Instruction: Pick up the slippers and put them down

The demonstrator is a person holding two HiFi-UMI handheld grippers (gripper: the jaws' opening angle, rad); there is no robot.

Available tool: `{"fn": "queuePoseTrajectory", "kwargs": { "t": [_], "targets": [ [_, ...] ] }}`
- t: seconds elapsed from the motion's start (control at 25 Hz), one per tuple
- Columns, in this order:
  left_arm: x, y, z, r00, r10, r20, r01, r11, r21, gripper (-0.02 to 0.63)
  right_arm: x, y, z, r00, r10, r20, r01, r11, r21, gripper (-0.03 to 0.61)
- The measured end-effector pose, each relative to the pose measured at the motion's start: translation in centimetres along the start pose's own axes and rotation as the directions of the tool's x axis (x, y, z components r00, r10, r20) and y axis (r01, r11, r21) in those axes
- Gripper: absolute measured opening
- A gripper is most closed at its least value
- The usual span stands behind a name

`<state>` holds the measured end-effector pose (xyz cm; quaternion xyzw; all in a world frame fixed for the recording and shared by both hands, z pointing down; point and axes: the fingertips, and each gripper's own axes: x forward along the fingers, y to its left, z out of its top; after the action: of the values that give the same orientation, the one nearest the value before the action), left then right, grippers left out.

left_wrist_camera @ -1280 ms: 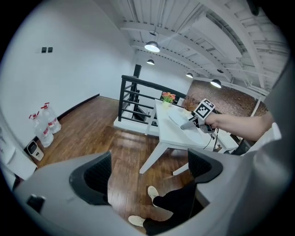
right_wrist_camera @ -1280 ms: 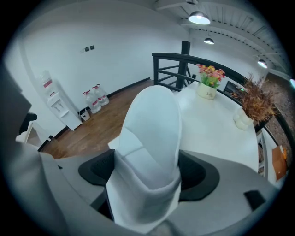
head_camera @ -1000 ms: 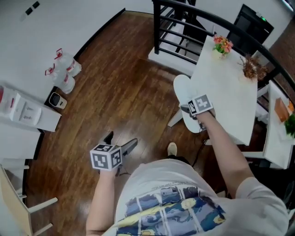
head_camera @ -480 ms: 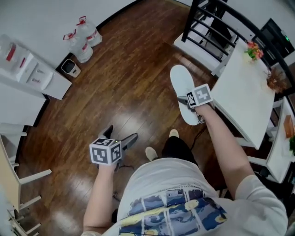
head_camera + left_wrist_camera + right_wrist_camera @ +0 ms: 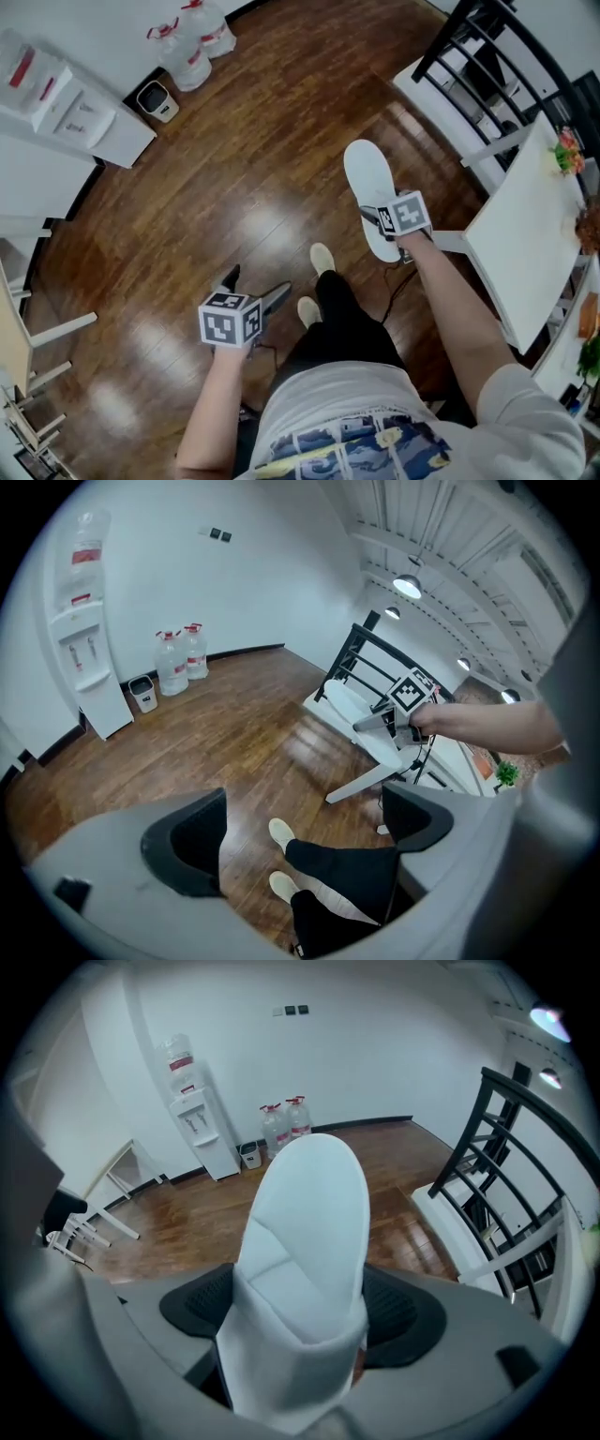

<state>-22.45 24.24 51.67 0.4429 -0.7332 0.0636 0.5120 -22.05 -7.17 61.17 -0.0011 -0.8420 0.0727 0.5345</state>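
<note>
The slipper [image 5: 305,1269] is gripped between the jaws of the right gripper [image 5: 373,220] and juts out ahead of it. The table [image 5: 520,239] is found to its right, the left gripper [image 5: 253,287] well to its left, and the water bottles [image 5: 298,1119] far ahead.

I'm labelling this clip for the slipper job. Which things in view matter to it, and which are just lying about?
Job in hand:
white slipper, clamped in the right tongs
left tongs, open and empty

Lying about:
water bottles
water dispenser
small bin
white table
</note>
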Motion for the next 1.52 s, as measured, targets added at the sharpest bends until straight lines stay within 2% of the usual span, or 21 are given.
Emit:
{"fn": "queuePoseTrajectory", "kwargs": {
  "t": [0.32, 0.48, 0.68, 0.92, 1.2, 1.36, 1.52],
  "targets": [
    [14.3, 6.6, 1.3, 0.992, 0.004, -0.128, -0.013, 0.998, -0.065, 0.518, 18.0, -4.4, -0.3, 0.999, 0.036, -0.028, -0.035, 0.998, 0.045, 0.440],
    [23.0, 8.5, -0.7, 0.981, -0.017, -0.192, -0.004, 0.994, -0.113, 0.518, 27.2, -6.9, -2.4, 0.997, 0.056, -0.061, -0.053, 0.997, 0.049, 0.440],
    [33.9, 11.9, -1.5, 0.984, -0.029, -0.177, 0.008, 0.992, -0.123, 0.518, 39.2, -9.6, -4.7, 0.995, 0.073, -0.075, -0.071, 0.997, 0.026, 0.440],
    [45.7, 18.2, -6.3, 0.982, -0.016, -0.188, -0.012, 0.989, -0.148, 0.518, 52.9, -10.7, -10.0, 0.990, 0.087, -0.113, -0.085, 0.996, 0.022, 0.440],
    [56.2, 23.8, -12.8, 0.976, -0.014, -0.215, -0.018, 0.989, -0.144, 0.518, 67.4, -10.3, -15.4, 0.986, 0.098, -0.134, -0.098, 0.995, 0.009, 0.440],
    [60.2, 25.2, -15.9, 0.975, -0.033, -0.220, -0.009, 0.982, -0.188, 0.518, 73.0, -9.6, -17.7, 0.987, 0.106, -0.124, -0.101, 0.994, 0.045, 0.440],
    [62.7, 25.6, -17.9, 0.973, -0.051, -0.225, -0.002, 0.974, -0.226, 0.518, 75.8, -9.2, -19.7, 0.989, 0.083, -0.124, -0.076, 0.995, 0.059, 0.453]
  ]
}}
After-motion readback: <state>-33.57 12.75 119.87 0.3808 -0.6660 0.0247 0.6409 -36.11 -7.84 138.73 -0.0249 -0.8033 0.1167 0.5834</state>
